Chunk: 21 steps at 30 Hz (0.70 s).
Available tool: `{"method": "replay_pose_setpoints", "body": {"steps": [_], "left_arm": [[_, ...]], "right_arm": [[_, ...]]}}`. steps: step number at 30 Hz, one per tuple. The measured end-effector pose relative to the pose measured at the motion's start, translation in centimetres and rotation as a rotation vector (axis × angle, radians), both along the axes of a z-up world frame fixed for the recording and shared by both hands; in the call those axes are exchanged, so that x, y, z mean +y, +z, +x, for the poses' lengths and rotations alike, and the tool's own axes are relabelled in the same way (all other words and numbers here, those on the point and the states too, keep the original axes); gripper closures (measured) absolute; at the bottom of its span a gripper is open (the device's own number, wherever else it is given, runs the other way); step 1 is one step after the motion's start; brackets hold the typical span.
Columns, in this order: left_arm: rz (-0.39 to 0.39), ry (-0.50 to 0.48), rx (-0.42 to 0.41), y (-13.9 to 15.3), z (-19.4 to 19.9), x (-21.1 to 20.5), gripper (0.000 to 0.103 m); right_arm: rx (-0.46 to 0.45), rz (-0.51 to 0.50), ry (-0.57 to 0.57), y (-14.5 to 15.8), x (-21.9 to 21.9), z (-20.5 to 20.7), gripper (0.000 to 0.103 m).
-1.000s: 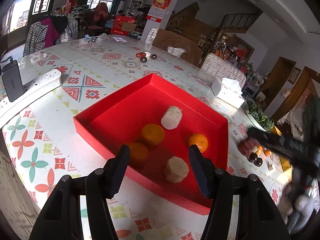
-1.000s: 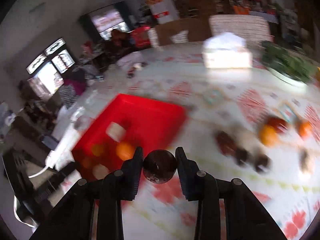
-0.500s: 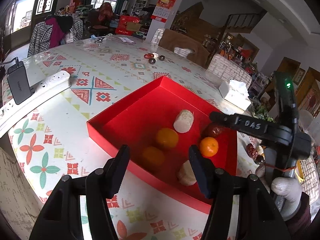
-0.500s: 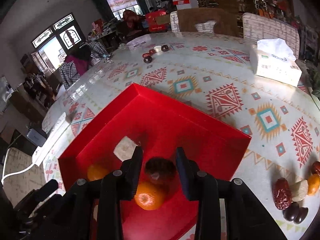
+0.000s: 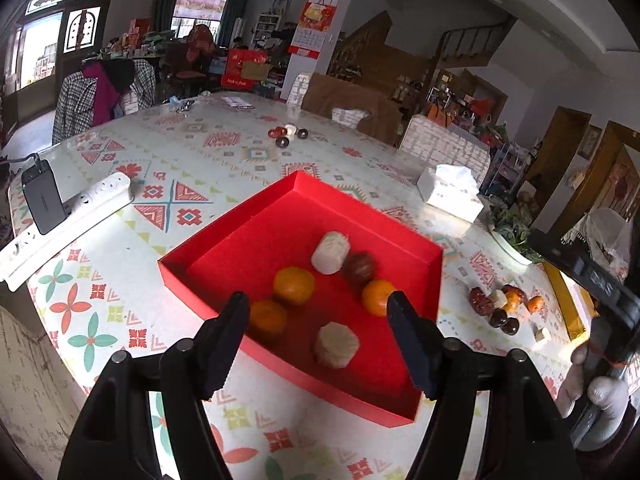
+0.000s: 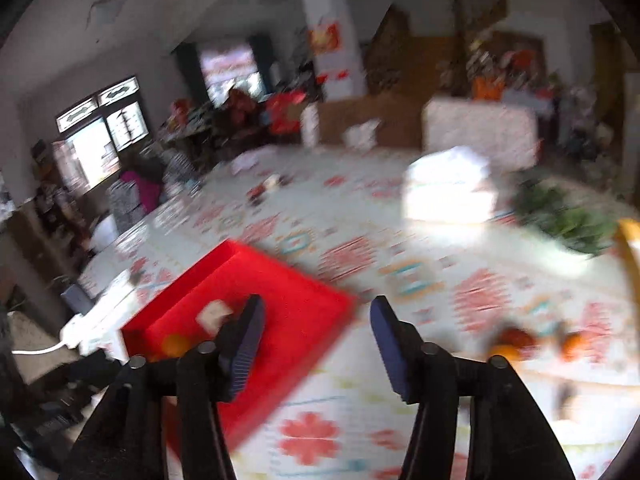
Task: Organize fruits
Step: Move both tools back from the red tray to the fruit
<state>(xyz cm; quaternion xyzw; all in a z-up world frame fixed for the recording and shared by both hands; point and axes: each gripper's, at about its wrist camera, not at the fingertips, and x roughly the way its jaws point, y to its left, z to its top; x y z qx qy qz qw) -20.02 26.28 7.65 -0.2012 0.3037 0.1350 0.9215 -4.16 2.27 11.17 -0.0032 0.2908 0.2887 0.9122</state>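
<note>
Red tray (image 5: 240, 224) holding a brown fruit (image 5: 360, 267) and oranges, both grippers' jaws opening, empty.

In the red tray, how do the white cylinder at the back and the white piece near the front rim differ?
The back white cylinder lies on its side and touches the dark brown fruit. The front white piece stands on its flat end, showing a many-sided top, and touches nothing. The back one looks whiter; the front one looks more beige. Both rest on the floor of the red tray.
</note>
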Motion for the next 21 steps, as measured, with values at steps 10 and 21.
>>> {"method": "replay_pose_setpoints", "body": {"steps": [10, 21], "left_arm": [[0.024, -0.004, 0.005, 1.1, 0.4, -3.5, 0.031], [0.086, -0.162, 0.048, 0.9, 3.6, -10.7, 0.031]], "right_arm": [[0.12, 0.084, -0.153, -1.6, -12.2, 2.0, 0.019], [0.198, 0.091, -0.253, -4.1, -18.6, 4.1, 0.019]]}}
